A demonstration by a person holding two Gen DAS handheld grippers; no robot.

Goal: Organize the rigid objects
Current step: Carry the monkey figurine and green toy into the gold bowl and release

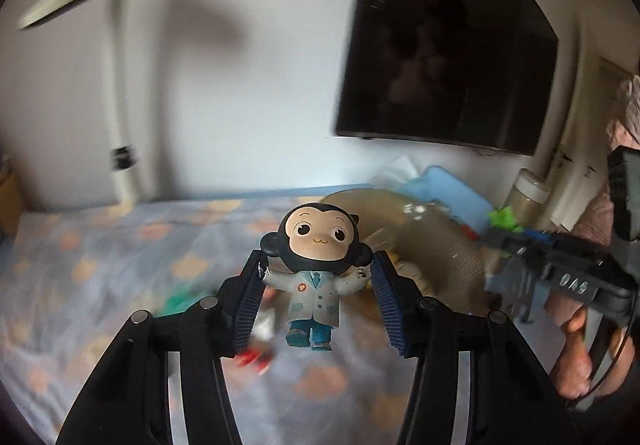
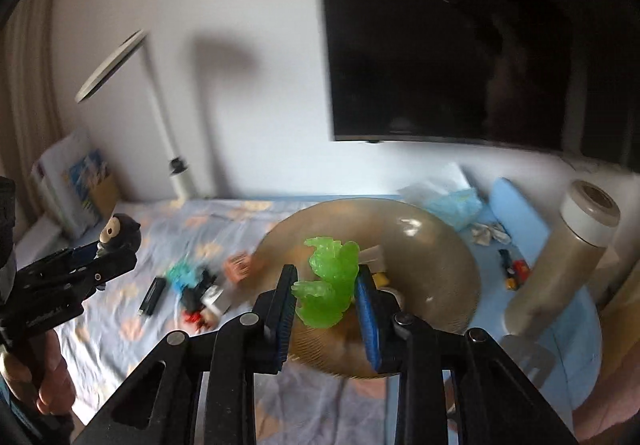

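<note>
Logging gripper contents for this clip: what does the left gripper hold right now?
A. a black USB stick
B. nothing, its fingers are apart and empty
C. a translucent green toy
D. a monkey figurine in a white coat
D: the left wrist view shows the left gripper closed on the arms of the monkey figurine, lifted above the table, while the green toy sits in the right gripper.

Count's easy enough: one monkey figurine (image 1: 316, 269), one green translucent toy (image 2: 330, 285), one brownish bowl (image 2: 432, 245), two grippers, one lamp (image 2: 160, 117).
</note>
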